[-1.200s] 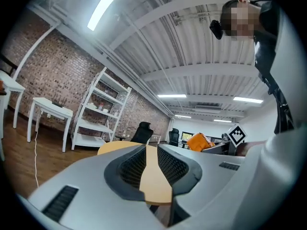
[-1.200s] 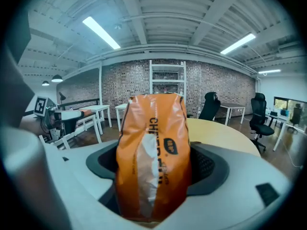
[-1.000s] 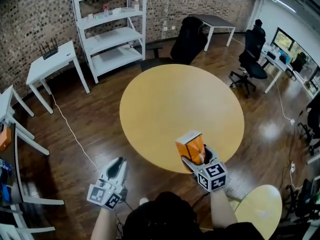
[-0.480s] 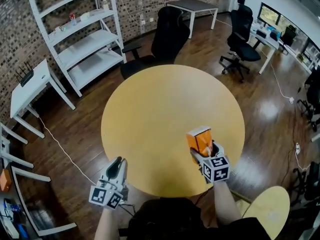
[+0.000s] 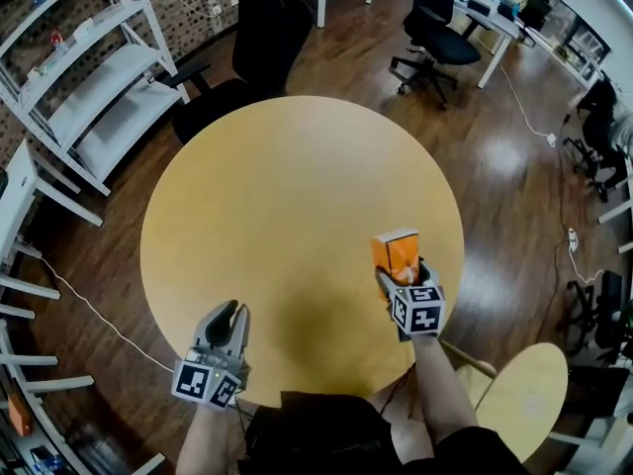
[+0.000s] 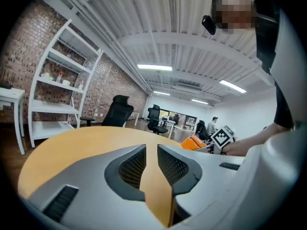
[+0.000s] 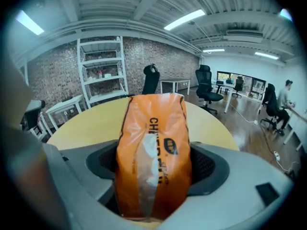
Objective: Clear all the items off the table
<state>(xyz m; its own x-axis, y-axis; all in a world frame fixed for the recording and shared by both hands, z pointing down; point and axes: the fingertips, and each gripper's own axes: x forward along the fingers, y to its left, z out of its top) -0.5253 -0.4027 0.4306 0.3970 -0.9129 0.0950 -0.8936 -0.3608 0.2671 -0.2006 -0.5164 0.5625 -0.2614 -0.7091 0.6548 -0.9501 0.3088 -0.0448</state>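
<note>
While the right gripper (image 5: 403,273) clamps an orange bag (image 5: 394,251), the left gripper (image 5: 228,313) seems barely parted, empty.

Round surface (image 5: 297,216): centre of floor. Left tongs (image 5: 226,315): over its near-left edge. Right tongs (image 5: 400,273): over its near-right part, snack bag (image 5: 395,251) between them. Shelving unit (image 5: 79,97): far left. Office chair (image 5: 259,28): behind the surface. Smaller round table (image 5: 519,404): near right
</note>
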